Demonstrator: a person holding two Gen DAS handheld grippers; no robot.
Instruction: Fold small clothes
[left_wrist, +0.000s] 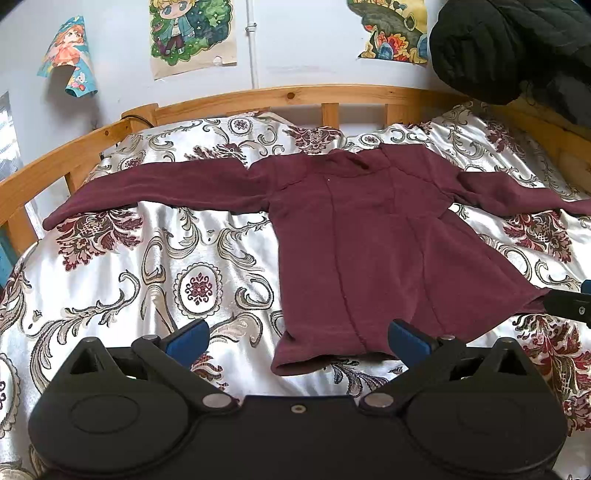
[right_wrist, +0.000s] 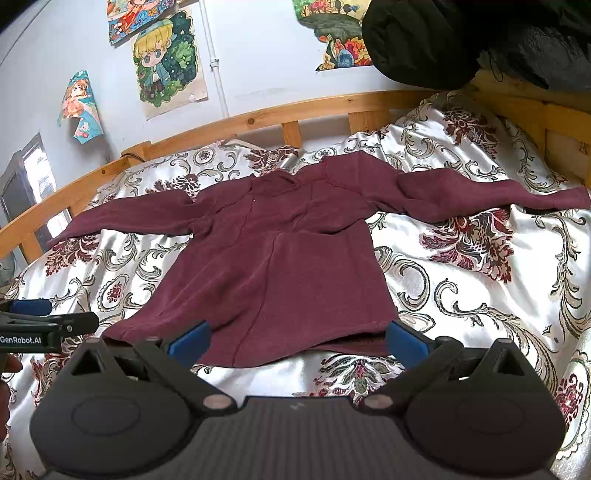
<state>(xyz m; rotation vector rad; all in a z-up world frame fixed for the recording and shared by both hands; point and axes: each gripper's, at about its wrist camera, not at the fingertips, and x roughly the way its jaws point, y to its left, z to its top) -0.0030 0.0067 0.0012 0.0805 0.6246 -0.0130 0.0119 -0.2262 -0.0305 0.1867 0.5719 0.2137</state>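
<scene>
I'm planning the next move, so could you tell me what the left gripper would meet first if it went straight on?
Probably the bottom hem of the maroon sweater, lying flat just ahead of the open left gripper; depth is hard to judge.

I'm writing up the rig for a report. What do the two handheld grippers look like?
Both grippers, left and right, have black plastic bodies with round hubs, silver pivot bolts and blue fingers. The right body looks ribbed and greyer. The left one shows white "GenRobot.AI" lettering in the right wrist view. No cables visible.
</scene>
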